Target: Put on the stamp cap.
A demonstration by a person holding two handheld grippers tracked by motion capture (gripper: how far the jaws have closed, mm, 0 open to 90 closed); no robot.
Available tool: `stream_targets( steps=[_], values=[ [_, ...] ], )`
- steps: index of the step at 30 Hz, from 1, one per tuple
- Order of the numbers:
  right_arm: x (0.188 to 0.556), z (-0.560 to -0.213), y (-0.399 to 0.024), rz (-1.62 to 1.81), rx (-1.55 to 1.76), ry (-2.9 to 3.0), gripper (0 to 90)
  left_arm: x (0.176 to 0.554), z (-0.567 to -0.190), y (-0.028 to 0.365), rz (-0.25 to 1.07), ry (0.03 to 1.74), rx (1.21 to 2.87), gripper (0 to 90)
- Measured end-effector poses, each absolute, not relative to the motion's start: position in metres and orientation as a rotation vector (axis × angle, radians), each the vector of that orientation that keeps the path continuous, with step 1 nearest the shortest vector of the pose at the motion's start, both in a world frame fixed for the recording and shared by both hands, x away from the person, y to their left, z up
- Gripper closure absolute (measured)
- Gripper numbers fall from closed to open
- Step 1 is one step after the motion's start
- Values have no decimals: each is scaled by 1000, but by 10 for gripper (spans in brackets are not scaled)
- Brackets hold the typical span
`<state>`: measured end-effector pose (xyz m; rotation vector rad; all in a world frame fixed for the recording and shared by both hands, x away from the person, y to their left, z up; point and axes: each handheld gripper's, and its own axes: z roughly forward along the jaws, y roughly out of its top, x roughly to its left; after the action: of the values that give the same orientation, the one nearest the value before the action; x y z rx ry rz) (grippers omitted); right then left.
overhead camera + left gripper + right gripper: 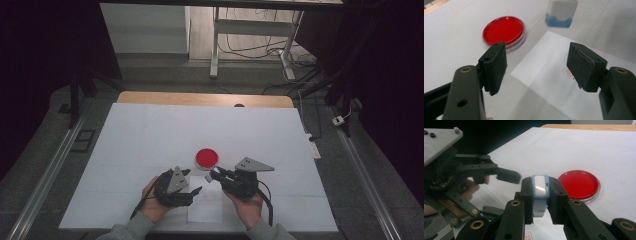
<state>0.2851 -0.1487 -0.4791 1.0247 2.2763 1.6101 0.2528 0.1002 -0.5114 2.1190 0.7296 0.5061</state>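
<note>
Near the front edge of the white table [150,130], the right gripper [540,195] clamps a small blue-and-white stamp-like block [540,191]; at its two o'clock in that gripper's view lies the red petri dish [579,184], untouched; the left gripper [536,67] stands with jaws apart and nothing between them, over the white paper sheet [549,75]. By my reading the block is picked up; what follows with the paper or dish is left.

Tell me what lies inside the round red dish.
The round red dish with a clear rim shows a flat, even red fill and no loose object. What lies beneath that red layer is covered.
</note>
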Motion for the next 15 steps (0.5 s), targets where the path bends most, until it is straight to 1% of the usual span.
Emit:
stream_targets(
  steps=[9, 15],
  values=[
    [287, -477, -155, 1602, 1011, 2263, 754, 251, -507, 132, 466, 800, 2057, 336],
    [289, -477, -160, 1607, 1018, 2255, 754, 245, -506, 147, 466, 828, 2041, 343]
  ],
)
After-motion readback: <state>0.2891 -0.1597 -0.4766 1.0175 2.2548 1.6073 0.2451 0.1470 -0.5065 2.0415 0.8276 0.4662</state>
